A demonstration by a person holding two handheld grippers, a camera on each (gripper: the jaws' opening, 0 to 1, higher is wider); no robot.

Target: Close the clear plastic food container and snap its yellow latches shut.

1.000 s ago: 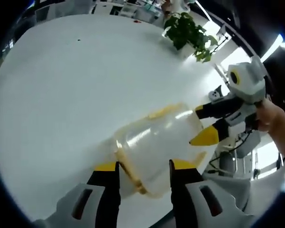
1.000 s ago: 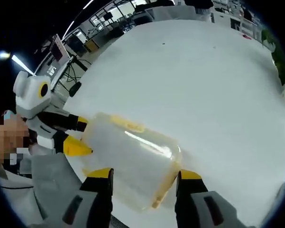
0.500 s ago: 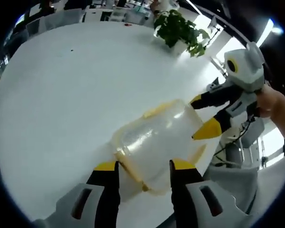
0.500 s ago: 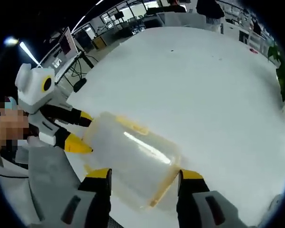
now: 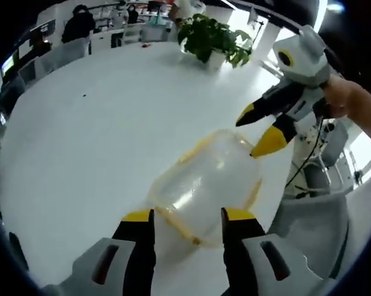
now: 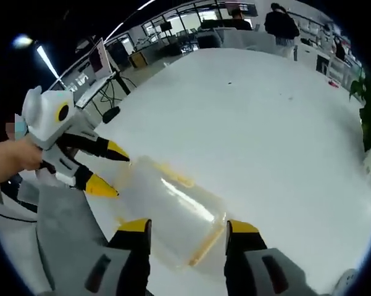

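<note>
The clear plastic container point(image 5: 205, 185) lies on the white table point(image 5: 92, 129), with yellow latches point(image 5: 196, 148) along its rim. My left gripper point(image 5: 188, 216) is open, and the container's near end sits between its jaws. My right gripper point(image 5: 257, 131) comes in from the right, open, with its lower tip close to the container's far end. In the right gripper view the container point(image 6: 170, 206) lies just ahead of my open right gripper point(image 6: 188, 226). There my left gripper point(image 6: 111, 169), held by a hand point(image 6: 12, 160), stands open just off the container's left end.
A potted plant point(image 5: 210, 37) stands at the table's far side. The table edge runs close behind the container, with grey cloth point(image 6: 62, 234) below it. Desks with monitors point(image 6: 92, 61) and people point(image 6: 281, 24) are in the background.
Both cameras have lifted and tilted, showing more of the room. Each gripper's tips have drawn slightly away from the container's ends. The container has stayed where it was.
</note>
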